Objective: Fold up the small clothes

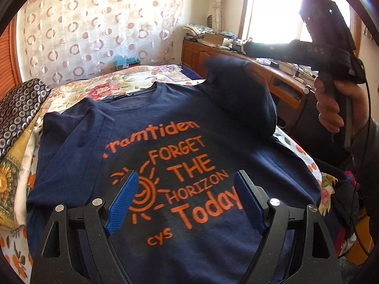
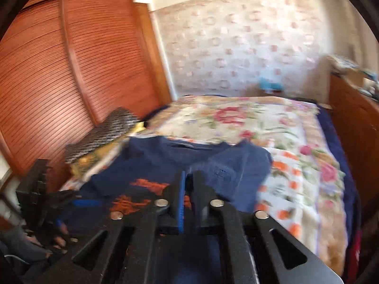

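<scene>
A navy T-shirt (image 1: 180,146) with orange print lies face up on the flowered bed cover (image 1: 132,75). My left gripper (image 1: 187,177) is open and empty, hovering low over the print. My right gripper (image 2: 188,174) is shut on the shirt's right sleeve (image 2: 236,165) and lifts it over the body; in the left wrist view the raised sleeve (image 1: 239,90) hangs blurred from that gripper (image 1: 251,47). The shirt also shows in the right wrist view (image 2: 151,165). The left sleeve (image 1: 71,123) lies flat.
A folded patterned cloth stack (image 1: 21,108) sits on the bed's left side. A wooden louvred wardrobe (image 2: 71,71) stands left of the bed. A wooden desk with clutter (image 1: 272,71) runs along the right under a bright window.
</scene>
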### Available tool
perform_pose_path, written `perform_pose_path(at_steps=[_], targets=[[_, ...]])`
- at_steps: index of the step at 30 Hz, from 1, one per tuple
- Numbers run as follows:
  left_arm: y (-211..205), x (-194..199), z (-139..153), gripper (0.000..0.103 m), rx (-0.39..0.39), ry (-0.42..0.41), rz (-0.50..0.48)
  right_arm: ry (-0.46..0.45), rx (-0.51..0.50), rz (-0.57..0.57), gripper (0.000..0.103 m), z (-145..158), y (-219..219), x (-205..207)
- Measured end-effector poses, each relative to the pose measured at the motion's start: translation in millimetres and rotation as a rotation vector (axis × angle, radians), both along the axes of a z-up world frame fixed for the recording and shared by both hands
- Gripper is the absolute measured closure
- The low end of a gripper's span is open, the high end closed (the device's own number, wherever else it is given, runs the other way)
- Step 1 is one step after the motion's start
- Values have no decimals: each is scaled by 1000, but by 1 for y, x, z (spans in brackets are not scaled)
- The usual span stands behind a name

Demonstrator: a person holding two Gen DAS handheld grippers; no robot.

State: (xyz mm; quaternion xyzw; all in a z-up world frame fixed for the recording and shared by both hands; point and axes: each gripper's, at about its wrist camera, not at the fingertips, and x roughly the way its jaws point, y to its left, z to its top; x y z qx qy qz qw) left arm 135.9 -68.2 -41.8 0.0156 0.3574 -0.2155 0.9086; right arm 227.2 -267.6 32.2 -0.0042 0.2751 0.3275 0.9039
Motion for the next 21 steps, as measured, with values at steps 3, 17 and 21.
perform_pose_path(at_steps=[3, 17, 21], targets=[[5, 0, -3, 20, -3, 2, 7, -8, -30, -11, 53, -8, 13, 1], [20, 2, -10, 20, -12, 13, 34, 215, -176, -110, 53, -87, 12, 26], [27, 0, -11, 20, -10, 16, 45, 276, -150, -89, 53, -98, 17, 24]])
